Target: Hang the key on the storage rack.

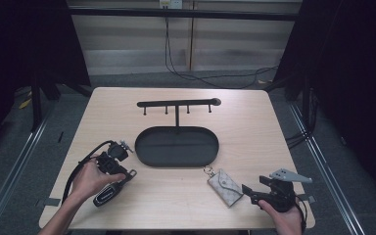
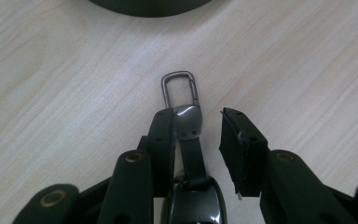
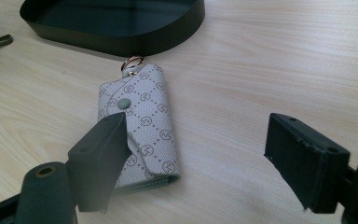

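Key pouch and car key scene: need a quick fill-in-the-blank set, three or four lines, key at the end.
1. The key pouch lies on the table in front of the ____ gripper.
2. The car key has a metal ____ at its far end.
3. The oval tray is coloured ____.
4. The pouch flap is shut with a round ____.

Missing words: right; carabiner; black; snap button

a lab recording booth: black curtains (image 1: 24, 44), metal rails (image 1: 14, 166), trailing cables (image 1: 186, 73).
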A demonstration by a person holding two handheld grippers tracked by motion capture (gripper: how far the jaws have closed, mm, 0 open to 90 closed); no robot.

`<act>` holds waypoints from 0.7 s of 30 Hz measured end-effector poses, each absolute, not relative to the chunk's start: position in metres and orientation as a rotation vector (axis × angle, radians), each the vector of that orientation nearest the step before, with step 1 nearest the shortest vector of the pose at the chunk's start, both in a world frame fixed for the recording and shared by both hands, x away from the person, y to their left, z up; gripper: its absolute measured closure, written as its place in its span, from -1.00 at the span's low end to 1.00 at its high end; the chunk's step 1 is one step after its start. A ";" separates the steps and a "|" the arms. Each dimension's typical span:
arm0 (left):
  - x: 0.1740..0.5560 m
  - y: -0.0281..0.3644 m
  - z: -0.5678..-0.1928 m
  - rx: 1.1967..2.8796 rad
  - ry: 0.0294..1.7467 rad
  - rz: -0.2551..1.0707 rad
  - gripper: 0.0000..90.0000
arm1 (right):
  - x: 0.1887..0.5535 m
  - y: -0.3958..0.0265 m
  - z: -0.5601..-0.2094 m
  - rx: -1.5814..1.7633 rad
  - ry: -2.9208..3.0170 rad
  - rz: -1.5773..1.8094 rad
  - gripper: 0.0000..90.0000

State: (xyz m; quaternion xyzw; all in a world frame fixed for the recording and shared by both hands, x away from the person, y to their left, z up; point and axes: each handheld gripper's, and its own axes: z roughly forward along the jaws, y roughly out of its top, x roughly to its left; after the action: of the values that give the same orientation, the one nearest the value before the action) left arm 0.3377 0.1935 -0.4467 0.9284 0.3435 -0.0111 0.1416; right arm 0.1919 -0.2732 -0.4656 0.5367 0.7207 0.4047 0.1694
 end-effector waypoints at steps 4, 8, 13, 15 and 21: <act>0.340 0.193 -0.449 2.699 0.993 -0.031 0.43 | 0.192 -0.273 -0.466 1.523 2.049 1.150 -0.53; 0.343 0.192 -0.454 2.714 0.997 -0.033 0.45 | 0.193 -0.273 -0.466 1.525 2.053 1.143 -0.53; 0.345 0.190 -0.458 2.725 1.002 -0.041 0.46 | 0.193 -0.273 -0.467 1.527 2.055 1.138 -0.53; 0.346 0.189 -0.460 2.728 1.001 -0.044 0.46 | 0.193 -0.273 -0.467 1.528 2.055 1.135 -0.53; 0.347 0.184 -0.464 2.754 0.996 -0.044 0.51 | 0.193 -0.273 -0.467 1.530 2.057 1.137 -0.53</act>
State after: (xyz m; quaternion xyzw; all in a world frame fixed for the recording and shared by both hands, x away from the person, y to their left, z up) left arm 0.3474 0.1838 -0.4642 0.9350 0.3381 -0.0150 0.1064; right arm 0.1932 -0.2727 -0.4669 0.5379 0.7230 0.3998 0.1678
